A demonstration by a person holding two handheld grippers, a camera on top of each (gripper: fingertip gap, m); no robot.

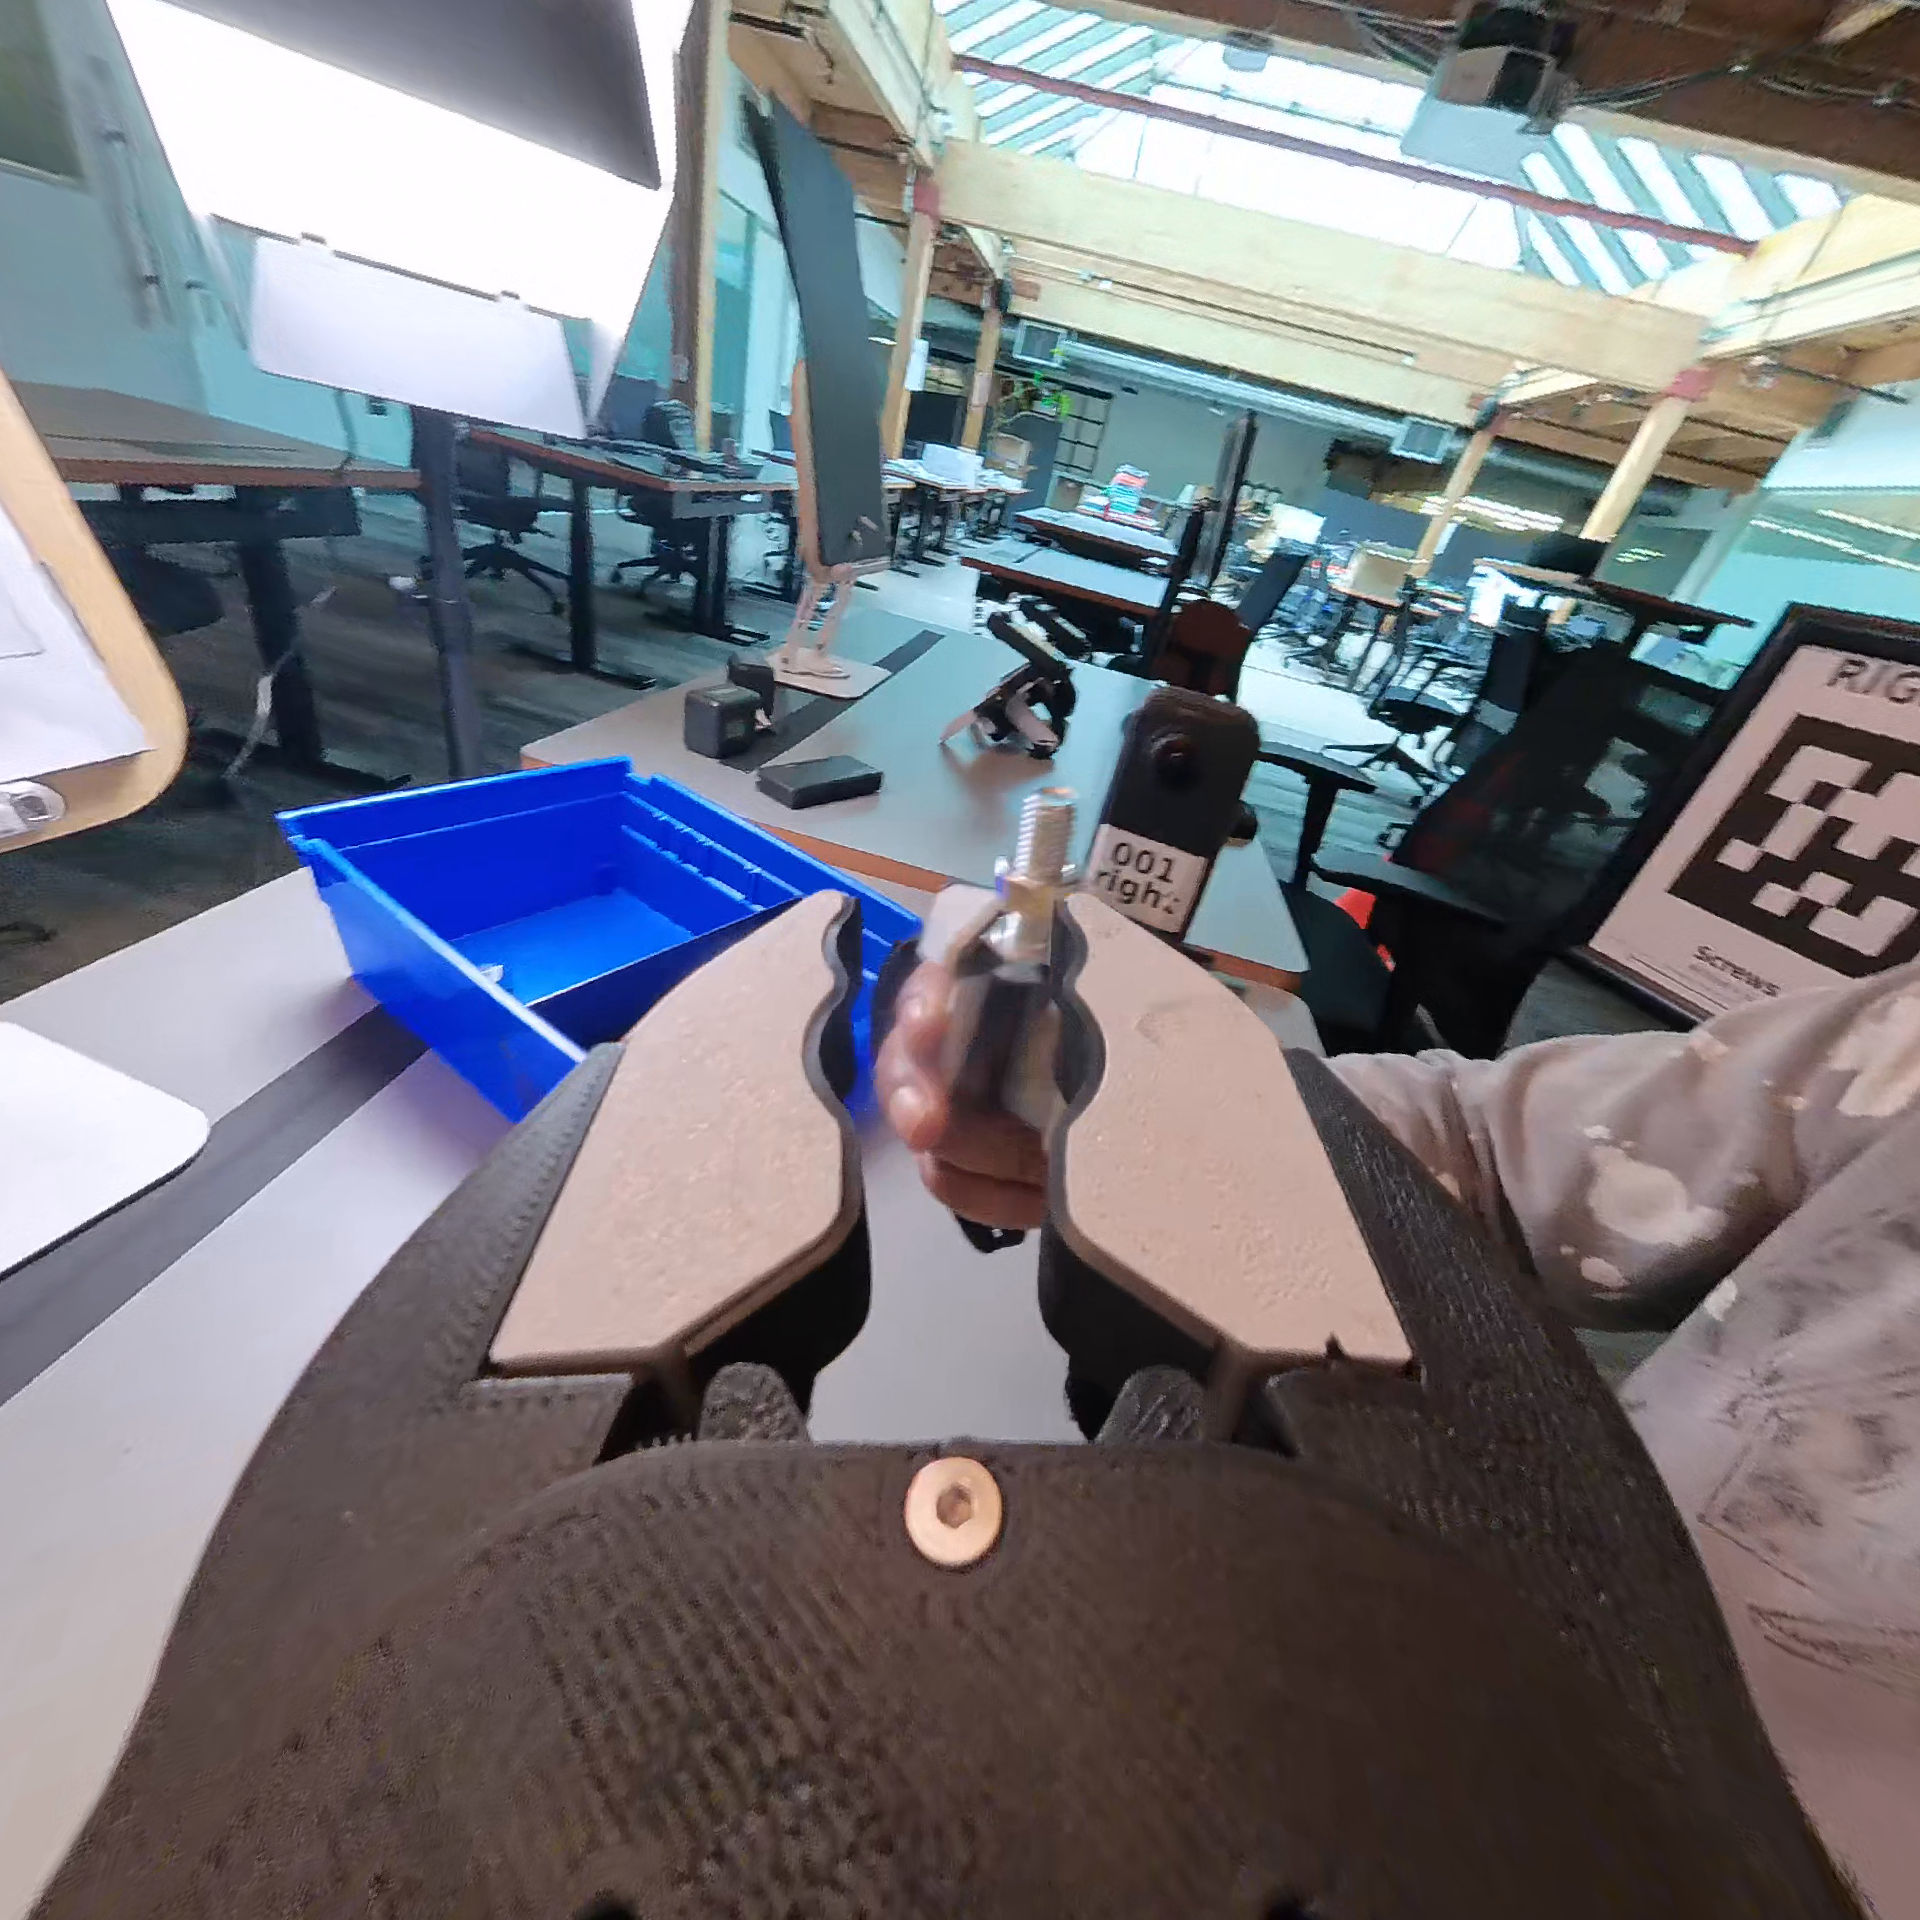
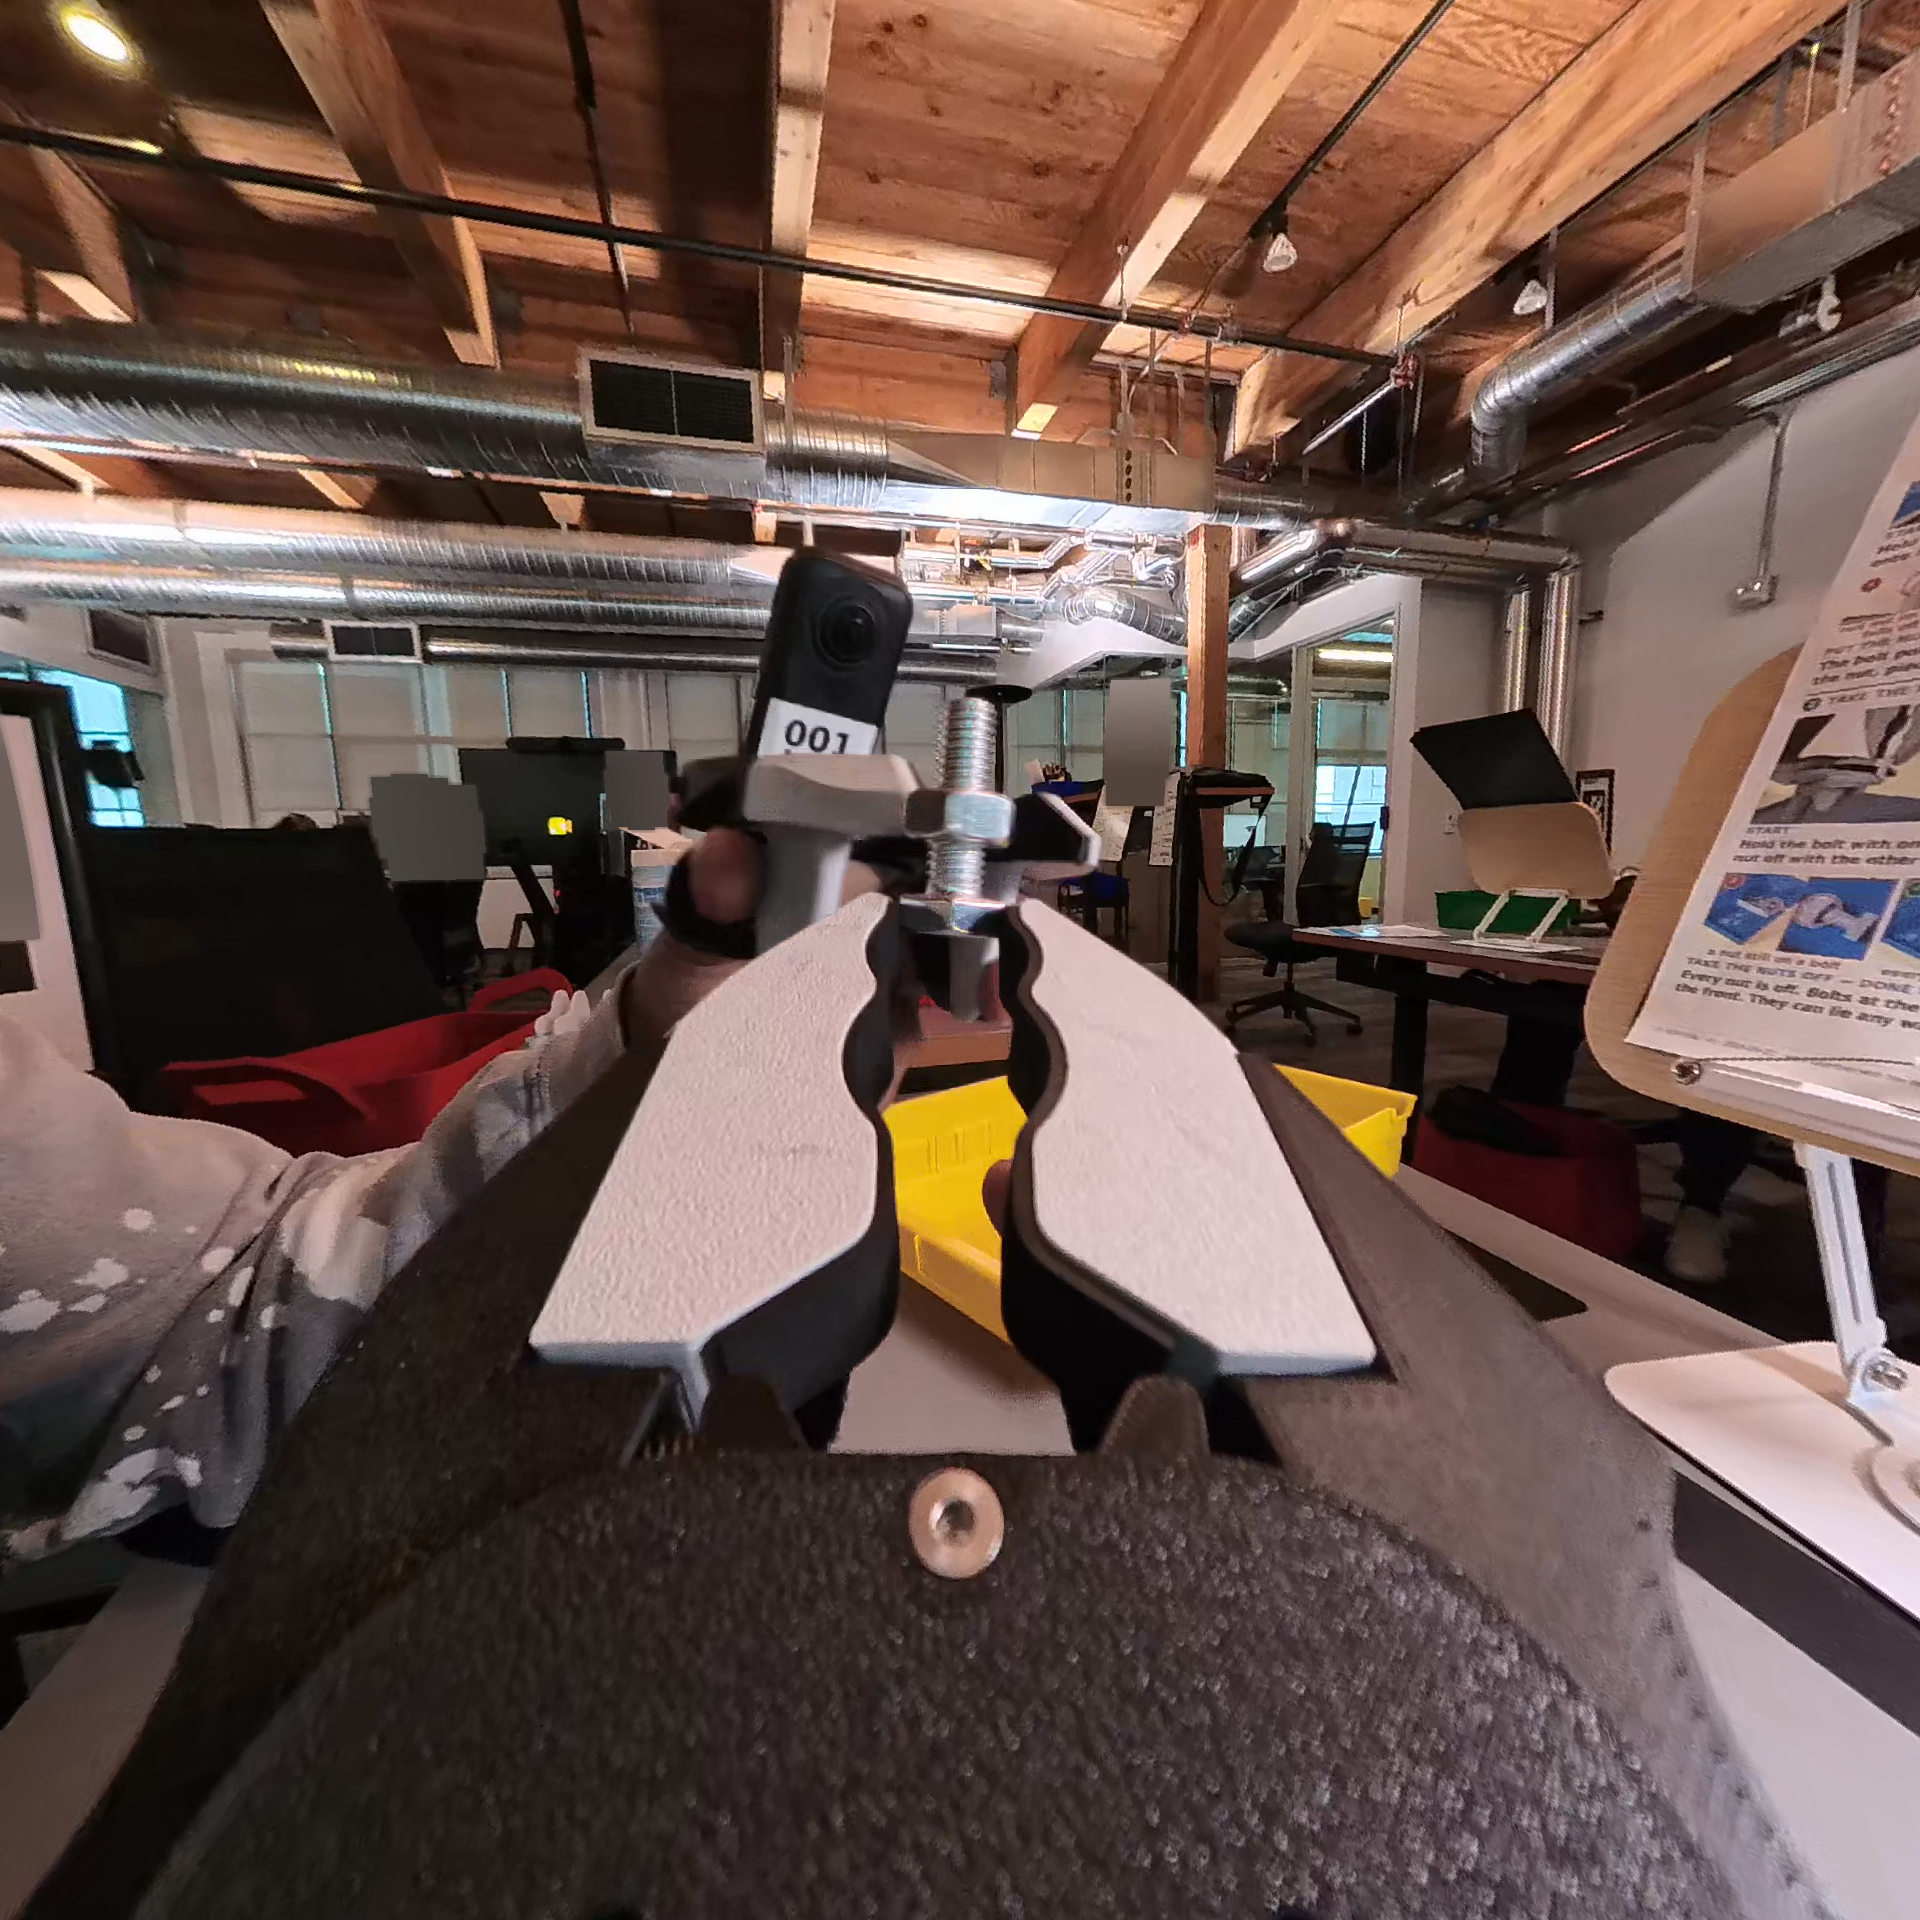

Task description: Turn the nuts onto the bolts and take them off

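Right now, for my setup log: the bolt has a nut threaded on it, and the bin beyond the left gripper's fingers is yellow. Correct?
Not yellow: the left wrist view shows a blue bin beyond those fingers. The bolt does carry a nut.

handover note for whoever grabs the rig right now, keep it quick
Right gripper: fingers shut on the head end of the bolt, holding it upright in the air.
Left gripper: fingers sit on either side of the nut; whether they are clamped on it is unclear.
Nut: partway along the thread, with bare thread above and below it.
Blue bin and yellow bin are on the table.
Done: nut is engaged on the bolt.
Left: finish turning it; one frame does not show whether it is going on or coming off.
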